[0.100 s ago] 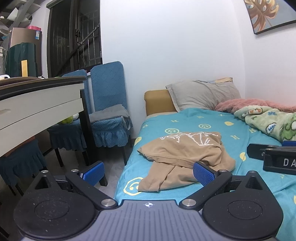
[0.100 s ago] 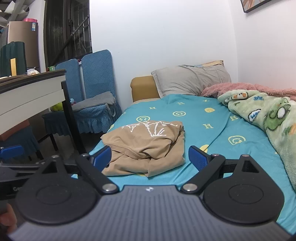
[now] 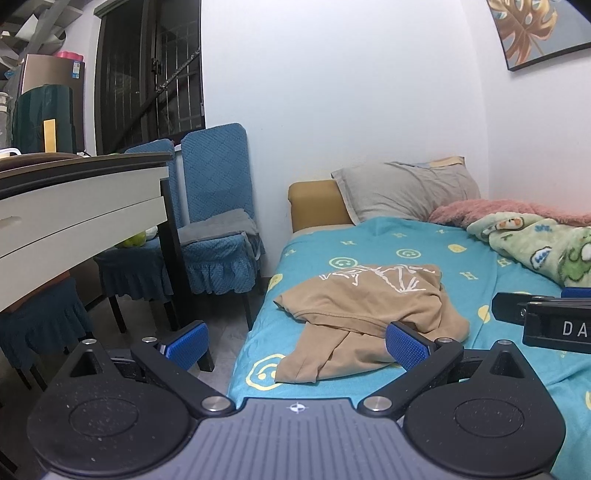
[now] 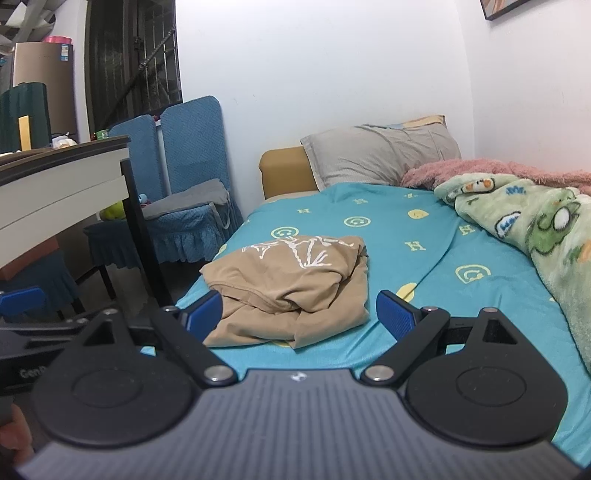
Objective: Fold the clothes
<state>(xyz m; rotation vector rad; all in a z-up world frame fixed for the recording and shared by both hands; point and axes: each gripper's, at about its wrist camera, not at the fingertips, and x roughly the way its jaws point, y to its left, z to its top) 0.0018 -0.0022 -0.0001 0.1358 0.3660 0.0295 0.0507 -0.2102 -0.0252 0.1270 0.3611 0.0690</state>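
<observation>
The left gripper (image 3: pixel 297 345) hangs with its blue pads (image 3: pixel 406 345) spread wide and nothing between them. It sits over the near left corner of the bed (image 3: pixel 461 273), one finger over the floor and the other in front of the shirt's near edge; whether that pad touches the cloth cannot be told. The right gripper (image 4: pixel 299 314) is likewise spread wide and empty, low over the bed's near end, its fingers framing the shirt's near edge from either side. In the left view the right gripper (image 3: pixel 546 315) shows at the right edge as a black body above the sheet.

The shirt (image 4: pixel 291 280) is tan with a white line print, and it lies in a crumpled heap on the teal sheet, near the bed's left edge and toward its near end. A sleeve or hem spills toward the cameras.

Farther up the bed, a grey pillow (image 4: pixel 380 155) leans on the tan headboard (image 4: pixel 284 171). A green cartoon blanket (image 4: pixel 535 221) and a pink one (image 4: pixel 480 170) are bunched along the right side by the wall.

Left of the bed stand two blue-covered chairs (image 3: pixel 218 221), the nearer one with a grey cloth on its seat, and a white table (image 3: pixel 74 206) with a dark top. A leaf picture (image 3: pixel 535 33) hangs on the wall at upper right.
</observation>
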